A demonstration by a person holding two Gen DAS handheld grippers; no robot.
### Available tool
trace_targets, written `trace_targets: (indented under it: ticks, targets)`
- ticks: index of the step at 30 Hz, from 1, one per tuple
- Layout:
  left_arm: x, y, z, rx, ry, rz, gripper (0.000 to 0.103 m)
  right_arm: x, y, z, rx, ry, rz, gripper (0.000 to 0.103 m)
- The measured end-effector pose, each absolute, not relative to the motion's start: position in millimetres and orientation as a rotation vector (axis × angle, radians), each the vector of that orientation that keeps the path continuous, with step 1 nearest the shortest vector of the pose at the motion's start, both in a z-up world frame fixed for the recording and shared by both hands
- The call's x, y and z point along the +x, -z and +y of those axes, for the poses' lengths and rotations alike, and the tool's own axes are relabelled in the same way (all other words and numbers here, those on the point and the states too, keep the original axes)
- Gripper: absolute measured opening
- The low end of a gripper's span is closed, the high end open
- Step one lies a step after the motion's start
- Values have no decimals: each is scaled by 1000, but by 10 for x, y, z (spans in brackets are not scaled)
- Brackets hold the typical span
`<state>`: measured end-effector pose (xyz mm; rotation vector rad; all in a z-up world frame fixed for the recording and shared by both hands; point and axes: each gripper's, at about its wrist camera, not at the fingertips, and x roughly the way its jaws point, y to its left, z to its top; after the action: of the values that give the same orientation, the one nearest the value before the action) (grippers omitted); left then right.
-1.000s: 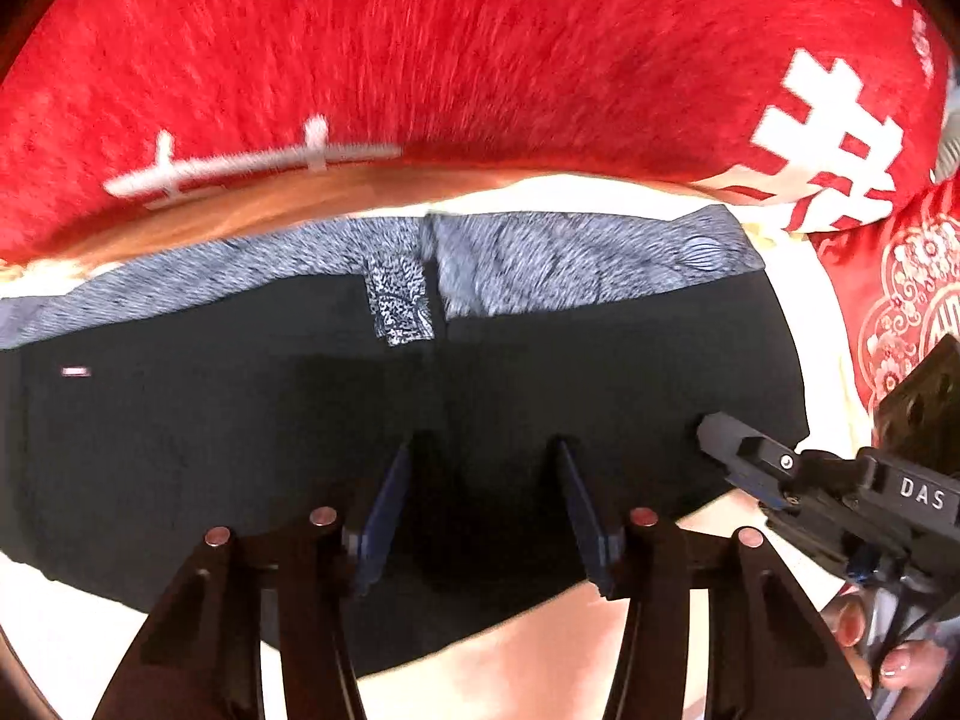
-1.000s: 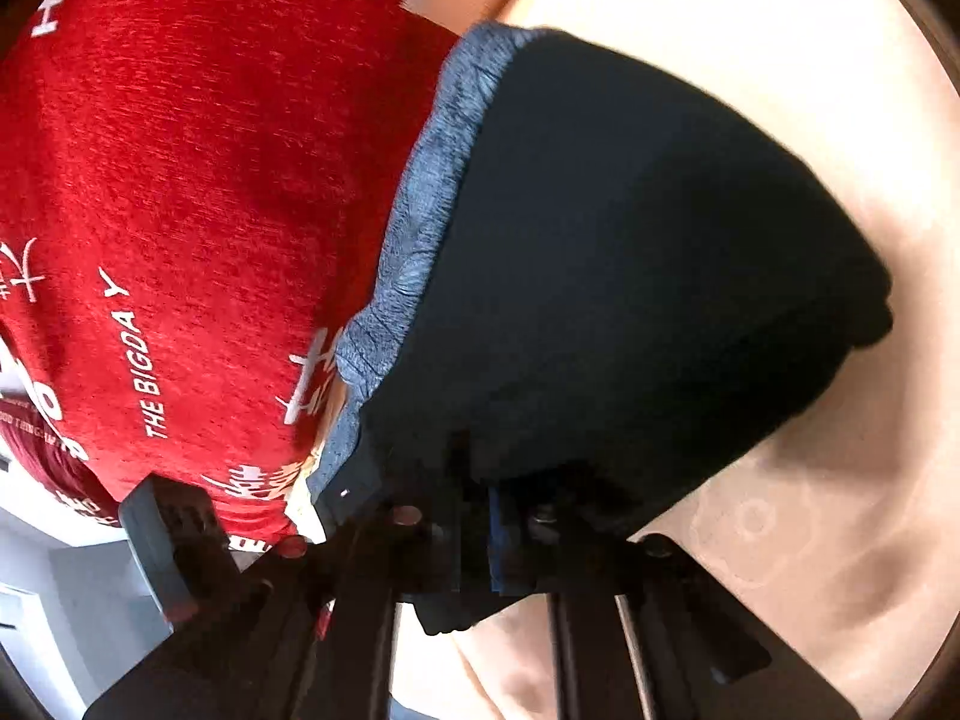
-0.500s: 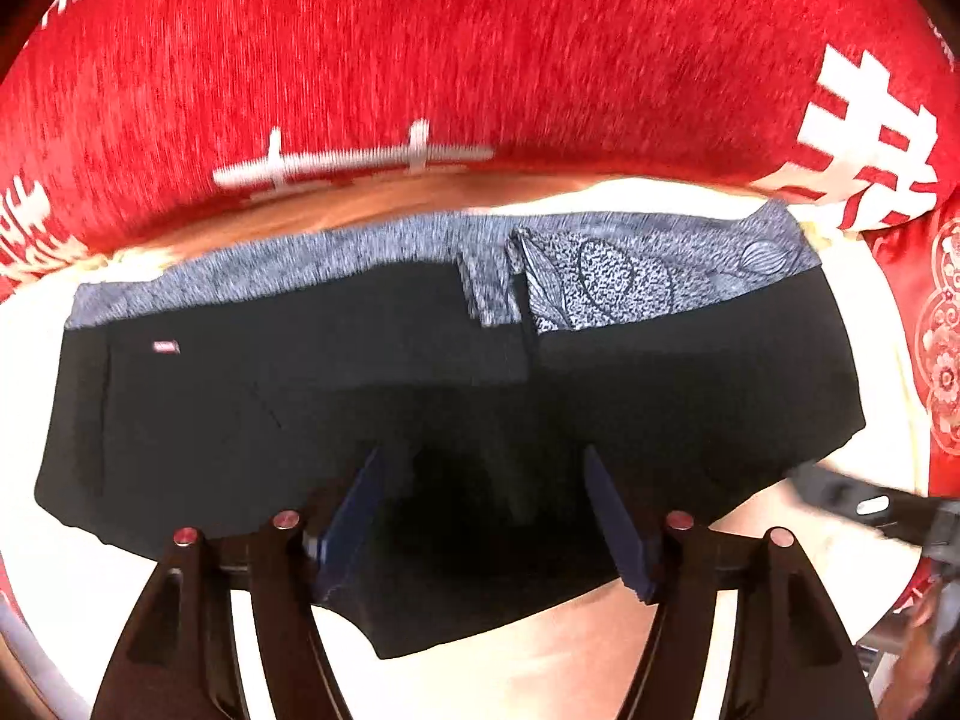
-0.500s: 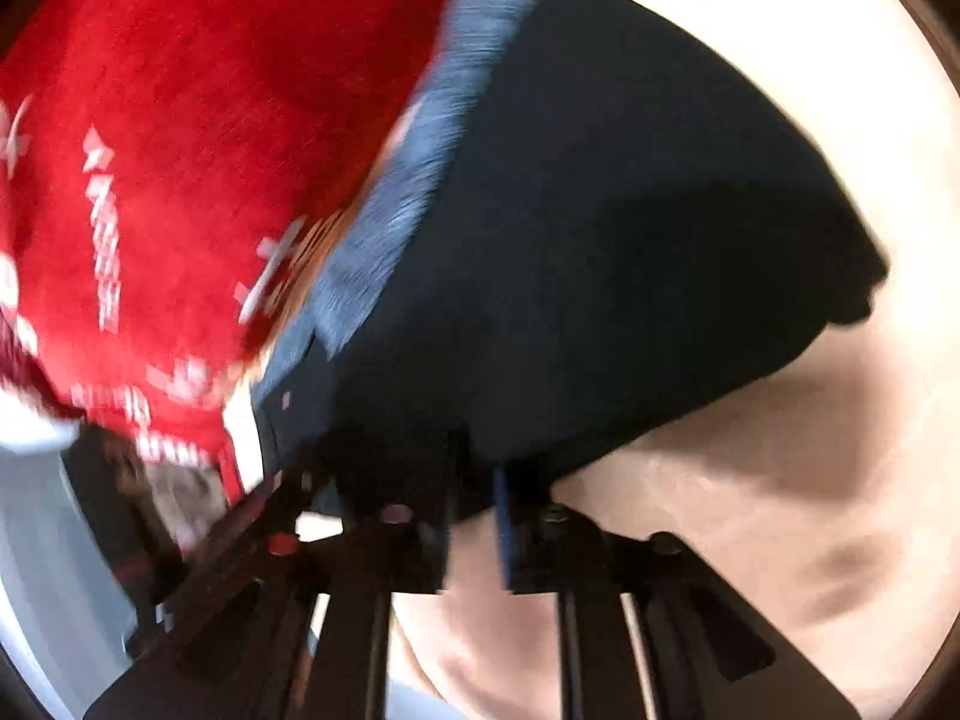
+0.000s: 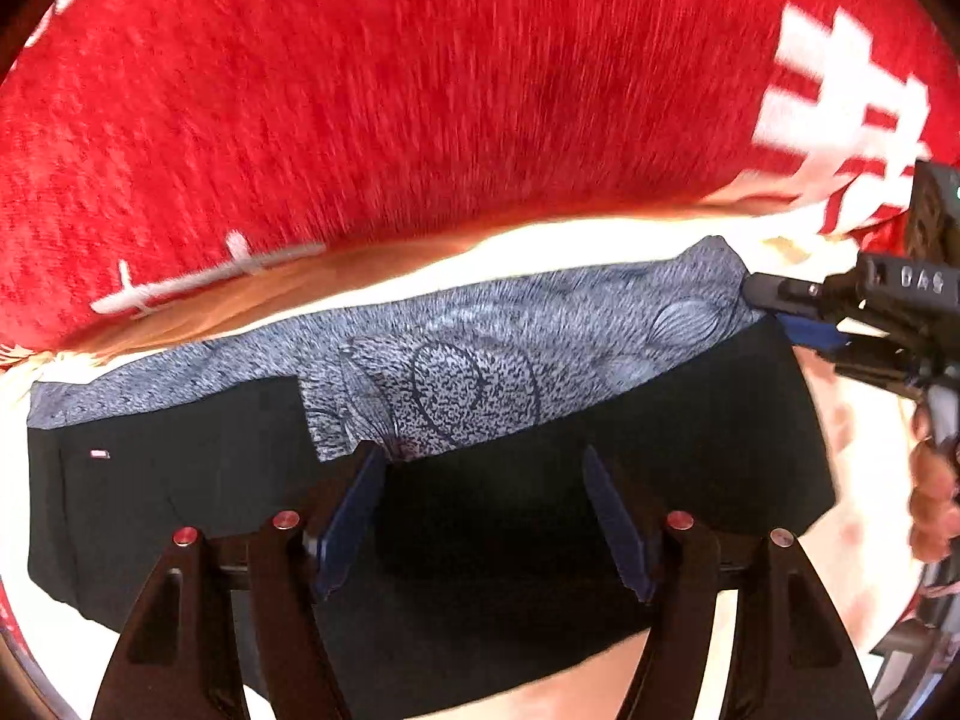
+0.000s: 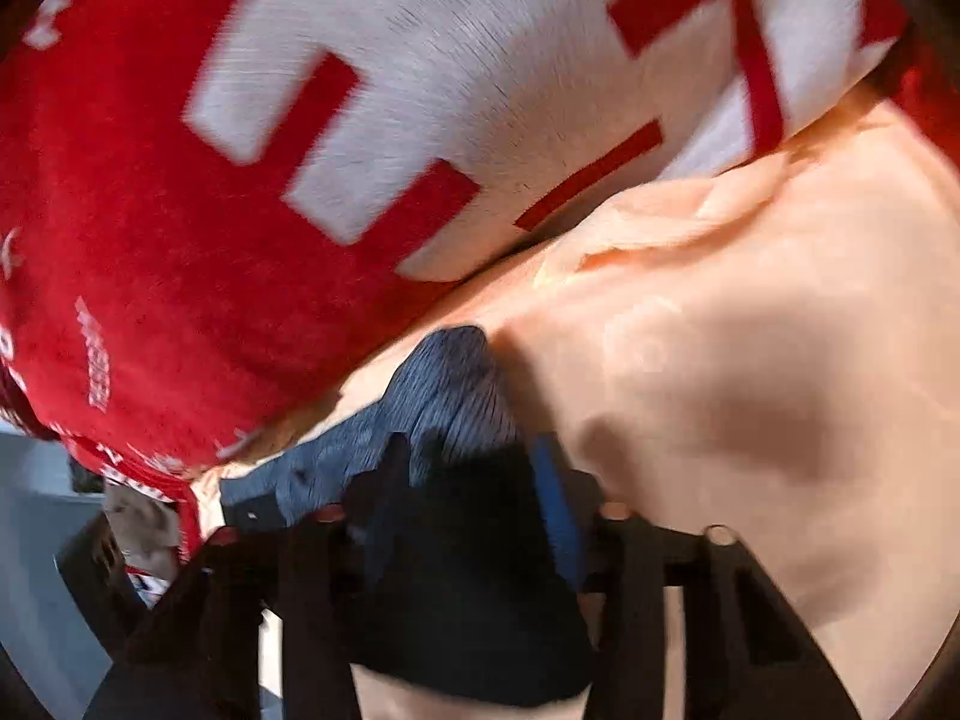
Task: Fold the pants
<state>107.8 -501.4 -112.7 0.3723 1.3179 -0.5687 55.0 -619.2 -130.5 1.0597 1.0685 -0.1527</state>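
The left gripper (image 5: 483,516) hovers with jaws wide and empty over the folded pants (image 5: 660,450), likely to flatten them; the right gripper (image 6: 468,510) is opening, its jaws straddling the waistband corner (image 6: 444,384); blur hides whether its pads touch cloth.

A pale cream bed (image 5: 600,240) carries the folded black pants (image 5: 690,432), which lie flat directly under the left tool (image 5: 483,468), grey patterned waistband on the far side. Beyond them a red cushion (image 5: 420,90) with white characters rests on the bed.
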Motion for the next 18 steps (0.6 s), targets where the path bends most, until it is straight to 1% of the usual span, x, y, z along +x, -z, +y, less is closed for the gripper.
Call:
trace_targets:
  ticks: [3,4,5,7,11,12,14,18]
  targets:
    - [1046,1233,-4979,391,537,1329,71,579,1360,-6178,1077,126,1095,34]
    - [1040,1297,-4969,378,540,1352,74,568,1337,-6165,1051,118,1103,34]
    - [1044,1314,-4936,371,532,1359,81,573,1327,-6139,1020,122,1122,34]
    - [1046,1324,-4901,361,522,1354,82,620,1345,-6061,929,164,1180,34]
    - [1035,1286,-4851,384,516,1356,83,720,1330,-5916,837,243,1197,38]
    - [1036,1280,-4868,392,510,1356,91,724,1292,-5872,819,258,1195,39]
    - [1075,1225,-4834,408,486,1349,98,741,1187,-5778,790,268,1194,39]
    - [1060,1148,-4698,392,490,1362,98,683,1016,-5624,720,295,1213,40]
